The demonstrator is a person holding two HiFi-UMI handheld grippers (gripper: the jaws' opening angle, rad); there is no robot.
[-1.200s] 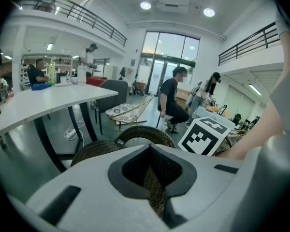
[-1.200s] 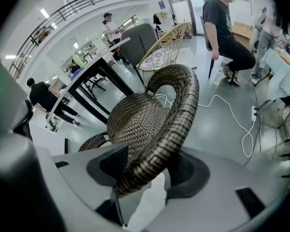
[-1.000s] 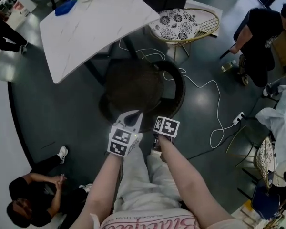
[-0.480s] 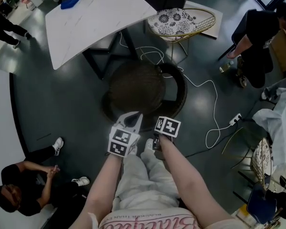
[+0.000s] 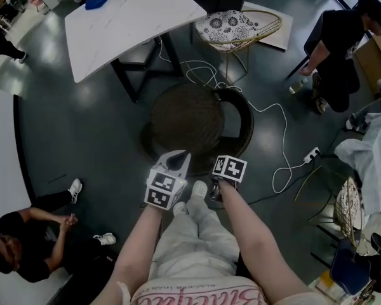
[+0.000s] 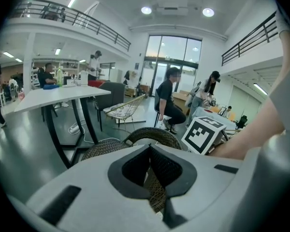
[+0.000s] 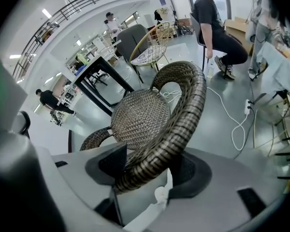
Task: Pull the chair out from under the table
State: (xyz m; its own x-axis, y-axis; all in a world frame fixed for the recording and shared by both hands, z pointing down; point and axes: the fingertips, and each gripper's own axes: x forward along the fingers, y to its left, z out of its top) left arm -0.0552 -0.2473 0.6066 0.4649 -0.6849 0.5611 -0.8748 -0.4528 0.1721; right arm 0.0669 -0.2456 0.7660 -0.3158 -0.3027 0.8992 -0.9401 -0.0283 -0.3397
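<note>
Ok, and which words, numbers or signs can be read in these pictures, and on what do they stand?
Large pink print on the person's shirt: upside down and cut by the picture's edge, not readable.
Small dark line beside that print: too small to read.
Marker cubes: black and white square patterns only, no words or numbers.
No other text can be read in any view.

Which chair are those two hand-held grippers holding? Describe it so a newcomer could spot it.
Find the white table; just beyond its near edge, towards the person, stands a round, dark wicker chair with a thick woven hoop for a back. Its neighbour, the wire chair, is gold with a patterned cushion.
</note>
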